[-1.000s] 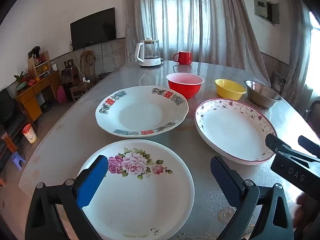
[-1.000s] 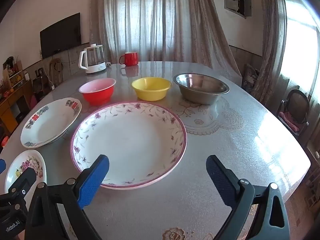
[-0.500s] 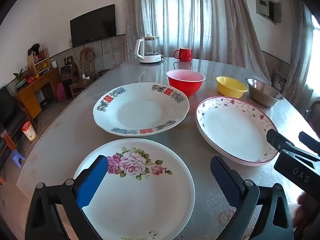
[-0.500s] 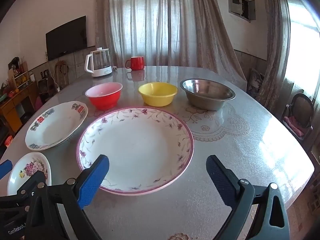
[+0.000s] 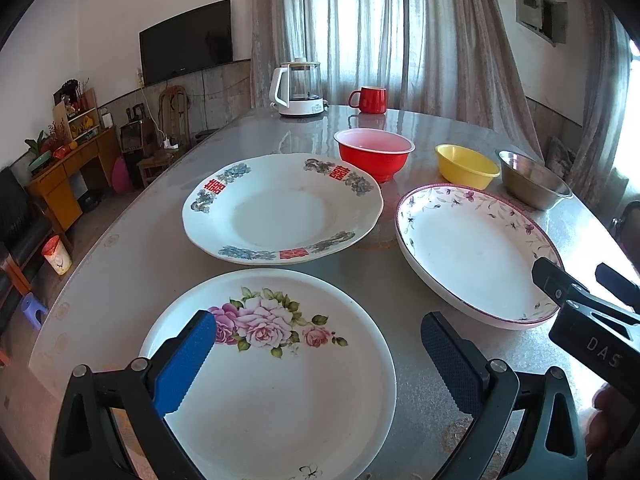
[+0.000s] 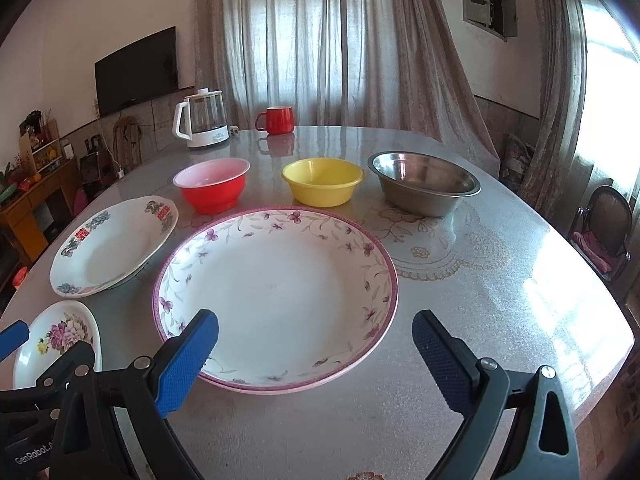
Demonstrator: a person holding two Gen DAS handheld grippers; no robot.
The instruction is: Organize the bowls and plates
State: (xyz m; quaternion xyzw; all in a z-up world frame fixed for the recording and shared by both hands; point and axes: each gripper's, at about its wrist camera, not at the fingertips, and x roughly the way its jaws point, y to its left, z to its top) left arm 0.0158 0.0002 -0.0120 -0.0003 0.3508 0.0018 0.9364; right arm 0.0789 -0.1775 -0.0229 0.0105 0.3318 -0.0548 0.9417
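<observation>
On the grey round table lie three plates: a rose-print plate [image 5: 272, 364] nearest, a white plate with red characters [image 5: 280, 208] behind it, and a purple-rimmed floral plate [image 5: 472, 248] to the right. Behind them stand a red bowl [image 5: 374, 152], a yellow bowl [image 5: 466, 164] and a steel bowl [image 5: 534, 184]. My left gripper [image 5: 316, 344] is open and empty above the rose plate. My right gripper [image 6: 314, 344] is open and empty over the near edge of the purple-rimmed plate [image 6: 276, 292]. The bowls [image 6: 212, 188] also show in the right wrist view.
A white kettle [image 5: 298, 88] and a red mug [image 5: 370, 100] stand at the table's far edge. The table edge [image 6: 600, 364] curves round on the right, with a chair [image 6: 604, 228] beyond. A wooden cabinet [image 5: 68, 176] and a small stool [image 5: 34, 312] stand on the left.
Both grippers have drawn back and risen slightly, so the plates and bowls sit a little farther off. Nothing on the table has moved. Both jaws stay open.
</observation>
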